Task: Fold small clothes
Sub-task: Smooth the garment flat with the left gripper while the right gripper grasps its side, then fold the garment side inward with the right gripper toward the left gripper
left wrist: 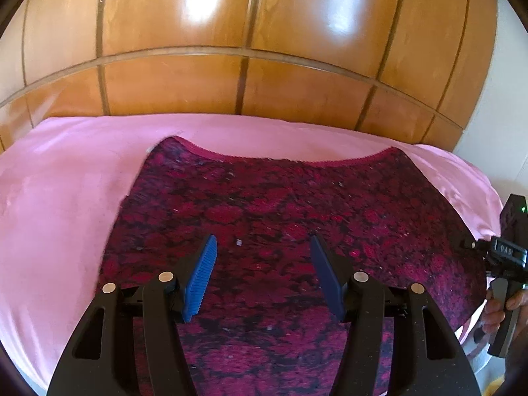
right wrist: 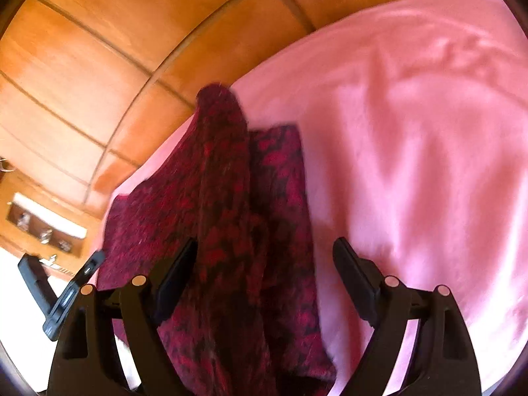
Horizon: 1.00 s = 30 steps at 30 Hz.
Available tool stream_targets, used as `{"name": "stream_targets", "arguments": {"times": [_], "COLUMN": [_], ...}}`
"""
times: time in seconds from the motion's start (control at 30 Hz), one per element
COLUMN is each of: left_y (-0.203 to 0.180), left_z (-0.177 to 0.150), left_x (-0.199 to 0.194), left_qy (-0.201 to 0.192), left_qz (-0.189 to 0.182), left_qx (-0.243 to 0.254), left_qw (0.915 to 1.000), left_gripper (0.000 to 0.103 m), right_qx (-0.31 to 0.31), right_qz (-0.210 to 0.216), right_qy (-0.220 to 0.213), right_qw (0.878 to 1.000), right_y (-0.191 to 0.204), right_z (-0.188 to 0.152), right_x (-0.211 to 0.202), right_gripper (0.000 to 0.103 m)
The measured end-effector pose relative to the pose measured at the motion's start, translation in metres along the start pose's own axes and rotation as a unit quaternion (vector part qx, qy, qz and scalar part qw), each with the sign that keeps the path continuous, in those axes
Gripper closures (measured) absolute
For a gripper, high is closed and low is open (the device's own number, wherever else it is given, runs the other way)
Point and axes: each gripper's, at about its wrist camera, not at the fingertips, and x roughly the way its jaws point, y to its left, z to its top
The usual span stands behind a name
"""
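A dark red and black patterned knit garment (left wrist: 280, 217) lies spread on a pink sheet (left wrist: 62, 198). My left gripper (left wrist: 262, 247) hangs open just above its middle, blue pads (left wrist: 201, 277) apart, holding nothing. The right gripper's body (left wrist: 505, 264) shows at the garment's right edge in the left wrist view. In the right wrist view the garment (right wrist: 227, 198) is bunched into a raised ridge running away from me. My right gripper (right wrist: 264, 254) is open, its fingers either side of the cloth, the left finger (right wrist: 178, 274) close against it.
A glossy wooden headboard (left wrist: 244, 39) stands behind the bed. In the right wrist view a wooden bedside unit with small items (right wrist: 43, 227) sits at the left. The pink sheet (right wrist: 412, 132) spreads wide to the right.
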Motion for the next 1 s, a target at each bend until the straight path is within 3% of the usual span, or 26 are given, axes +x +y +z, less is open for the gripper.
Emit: {"name": "stream_targets", "arguments": {"times": [0.13, 0.23, 0.4, 0.57, 0.8, 1.0], "left_y": [-0.001, -0.002, 0.003, 0.008, 0.023, 0.038], "left_z": [-0.006, -0.009, -0.009, -0.01, -0.009, -0.008], "left_x": [0.015, 0.02, 0.027, 0.028, 0.027, 0.021], "left_qy": [0.026, 0.026, 0.032, 0.03, 0.035, 0.028], "left_qz": [-0.011, -0.009, -0.02, -0.034, -0.083, -0.116], "left_qx": [-0.004, 0.004, -0.005, -0.014, -0.05, -0.083], "left_qw": [0.9996, 0.9996, 0.9993, 0.9989, 0.9947, 0.9894], "left_gripper": [0.045, 0.045, 0.045, 0.045, 0.045, 0.045], "right_qx": [-0.014, -0.026, -0.052, -0.07, -0.077, -0.133], "right_qz": [0.036, 0.036, 0.019, 0.017, 0.1, 0.167], "right_qy": [0.035, 0.039, 0.046, 0.046, 0.014, 0.005], "right_qw": [0.999, 0.998, 0.997, 0.996, 0.992, 0.977], "right_y": [0.004, 0.009, 0.026, 0.051, 0.107, 0.186], "right_z": [-0.018, -0.026, -0.02, -0.017, -0.013, -0.013], "right_x": [0.006, 0.004, 0.004, -0.006, -0.023, -0.02], "right_gripper": [0.023, 0.027, 0.053, 0.063, 0.071, 0.075]}}
